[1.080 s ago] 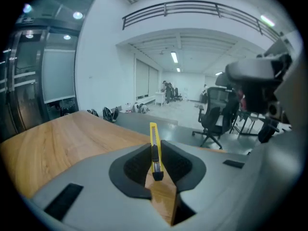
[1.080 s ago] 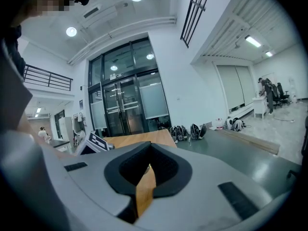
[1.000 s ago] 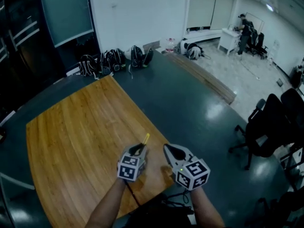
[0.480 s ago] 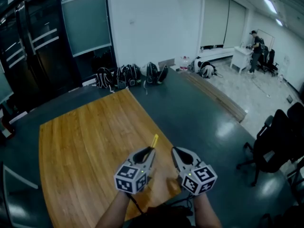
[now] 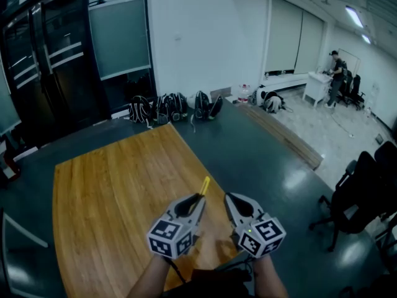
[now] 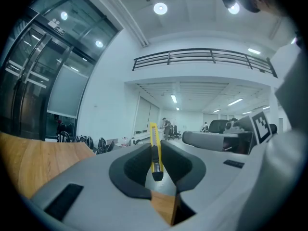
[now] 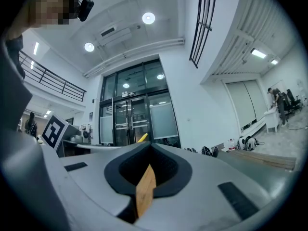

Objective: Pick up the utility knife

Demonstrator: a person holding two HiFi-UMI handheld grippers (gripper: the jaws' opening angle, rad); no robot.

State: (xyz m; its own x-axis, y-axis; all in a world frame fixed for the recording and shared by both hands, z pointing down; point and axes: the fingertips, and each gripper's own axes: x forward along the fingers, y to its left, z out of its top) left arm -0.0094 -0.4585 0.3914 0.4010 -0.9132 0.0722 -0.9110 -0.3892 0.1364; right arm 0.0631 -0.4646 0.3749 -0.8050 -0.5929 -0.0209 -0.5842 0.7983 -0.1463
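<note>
One slim yellow utility knife (image 6: 154,141), pinched edge-on between left gripper (image 5: 198,202) jaws

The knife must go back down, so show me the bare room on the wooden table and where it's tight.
The wooden table is bare from its far corner by the backpacks down its whole left side. Only the near right edge is crowded: the left gripper, shut on the utility knife, and the right gripper hover there side by side.
</note>
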